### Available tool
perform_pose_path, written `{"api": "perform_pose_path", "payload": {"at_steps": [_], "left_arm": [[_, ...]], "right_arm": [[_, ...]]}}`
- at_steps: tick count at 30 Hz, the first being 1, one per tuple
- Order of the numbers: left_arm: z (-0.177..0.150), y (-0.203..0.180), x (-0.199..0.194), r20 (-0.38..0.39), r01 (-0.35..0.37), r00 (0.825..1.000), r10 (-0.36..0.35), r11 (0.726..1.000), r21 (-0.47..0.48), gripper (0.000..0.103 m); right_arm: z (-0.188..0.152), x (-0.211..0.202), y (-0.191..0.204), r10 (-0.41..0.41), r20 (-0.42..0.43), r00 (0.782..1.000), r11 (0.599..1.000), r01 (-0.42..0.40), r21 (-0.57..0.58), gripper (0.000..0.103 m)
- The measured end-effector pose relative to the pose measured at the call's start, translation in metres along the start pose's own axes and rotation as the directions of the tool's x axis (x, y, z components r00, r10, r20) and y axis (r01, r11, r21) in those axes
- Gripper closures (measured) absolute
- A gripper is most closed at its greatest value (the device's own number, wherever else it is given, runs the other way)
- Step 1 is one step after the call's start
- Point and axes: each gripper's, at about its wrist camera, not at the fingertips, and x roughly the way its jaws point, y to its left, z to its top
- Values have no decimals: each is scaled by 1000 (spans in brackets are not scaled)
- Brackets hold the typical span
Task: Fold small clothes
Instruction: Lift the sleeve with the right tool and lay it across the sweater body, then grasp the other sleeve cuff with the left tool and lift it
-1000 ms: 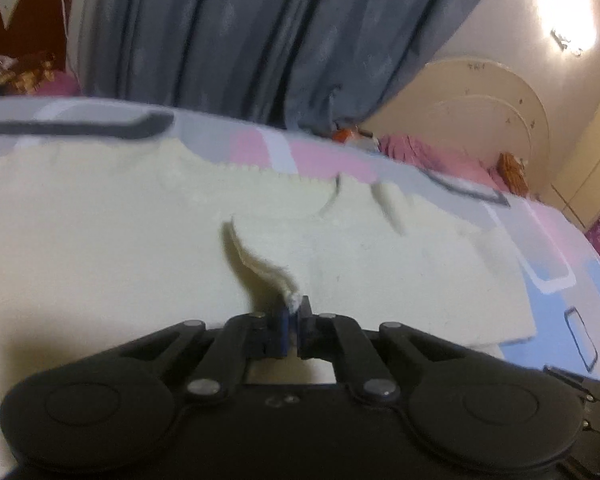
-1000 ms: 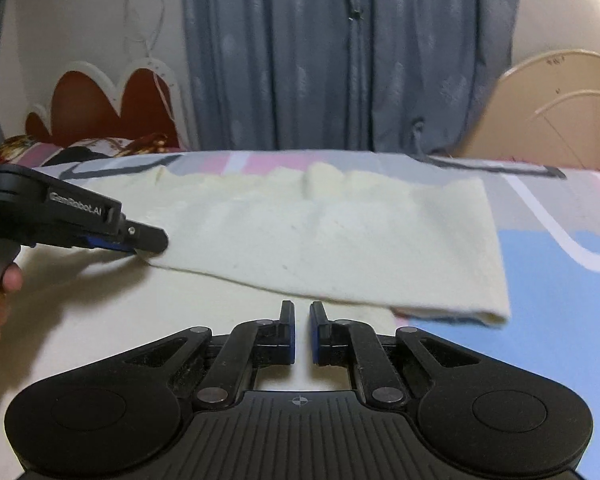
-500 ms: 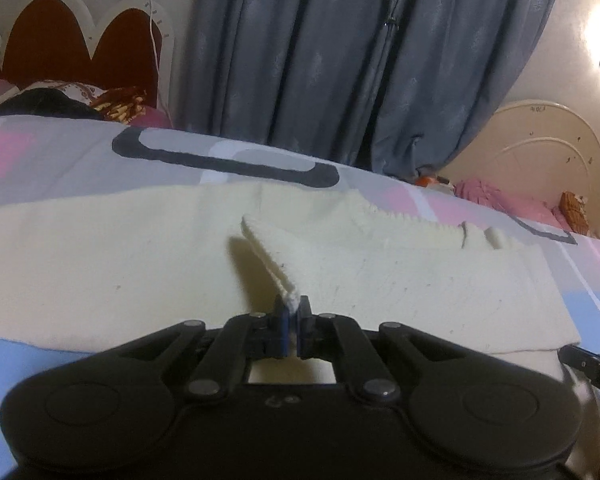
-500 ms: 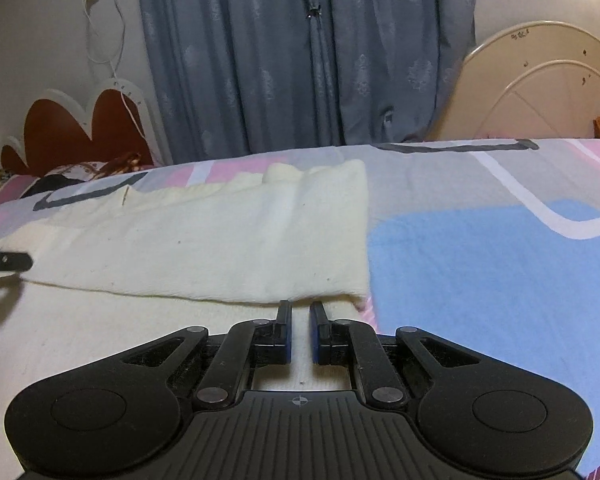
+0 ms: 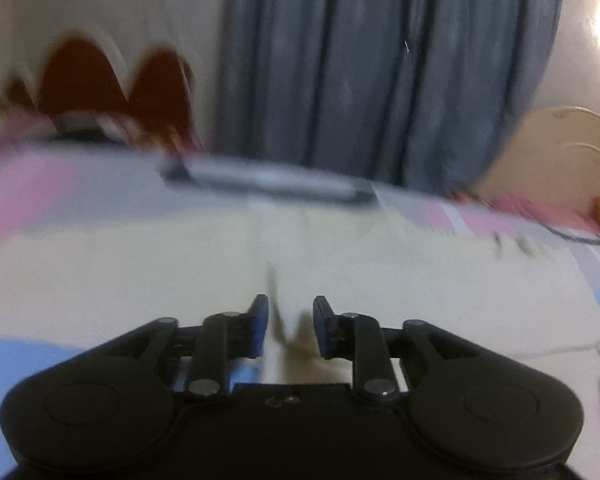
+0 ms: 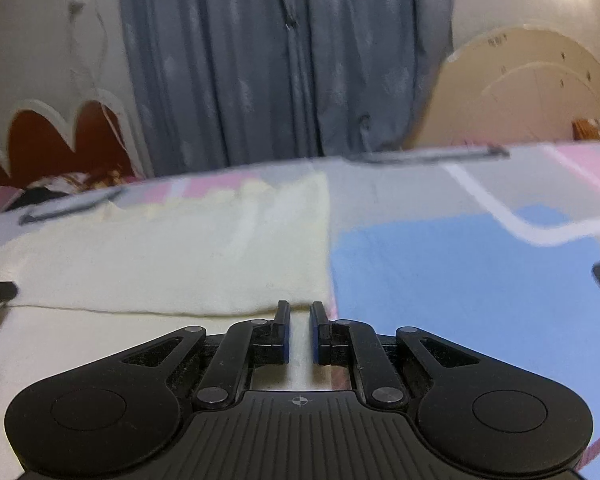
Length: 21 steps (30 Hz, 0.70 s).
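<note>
cream garment (image 5: 380, 272) flat on patterned bedspread (image 6: 460, 264), left tongs (image 5: 288, 318) apart, right tongs (image 6: 299, 322) narrowly apart, both empty

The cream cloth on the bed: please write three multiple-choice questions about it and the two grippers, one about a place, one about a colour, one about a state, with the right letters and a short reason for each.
1. Where does the cream cloth lie on the bedsheet?
A. on the side of the left gripper, beside the blue patch
B. on the far edge, under the curtain
C. hanging off the headboard

2. What colour are the pads inside the gripper fingers?
A. red
B. blue
C. white

3. How does the left gripper stand?
A. shut on the cloth
B. open, holding nothing
C. shut on the curtain

Answers:
1. A: the right wrist view shows the cloth left of the blue patch.
2. B: blue shows on the inner faces.
3. B: a wide gap between its fingers, with the cloth lying flat beyond.
</note>
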Motion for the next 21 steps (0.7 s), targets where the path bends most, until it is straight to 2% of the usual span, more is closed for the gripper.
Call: {"api": "perform_pose_path", "payload": {"at_steps": [1,2,3,4,6,8,9,11,13,15,17,19,21], "left_arm": [[1,-6,-3,9,21,1000,-21,1000,5,79],[3,-18,-2,-3,77,997,-77,997,23,77],[2,-38,1,-21,119,993,-118,990,78,74],[0,-57,5,-38,133,991,-129,982,131,72],[-5,-81,17,-67,155,987,-146,972,176,59],[-11,-85,31,-97,142,987,-127,975,170,58],[-13,-78,32,-88,130,989,-117,980,154,58],[-12,-58,33,-84,93,993,-83,988,125,58],[-7,-44,33,-67,52,997,-44,992,115,61],[-2,-42,39,-64,42,997,-36,994,98,61],[5,-54,44,-42,49,998,-44,992,113,60],[12,-73,52,-36,76,997,-72,989,131,59],[14,-87,64,-44,84,996,-79,985,148,57]], "right_arm": [[3,-3,3,10,19,1000,1000,-9,-9,94],[6,-1,8,24,24,999,1000,-23,-18,94],[10,5,13,35,16,999,999,-35,-19,94],[13,14,20,49,3,999,999,-49,-18,94],[16,32,38,91,-23,996,995,-92,-42,94],[13,46,54,127,-65,990,986,-133,-98,94],[10,50,54,129,-80,988,983,-138,-120,94],[6,55,30,23,-78,997,995,-31,-98,94],[9,54,-10,-20,-69,997,1000,21,18,95],[18,60,-24,-81,-56,995,996,82,21,94],[30,68,-26,-44,-18,999,998,45,36,94],[45,81,-13,-1,20,1000,1000,1,5,94],[54,98,0,42,20,999,998,-41,-38,94]]}}
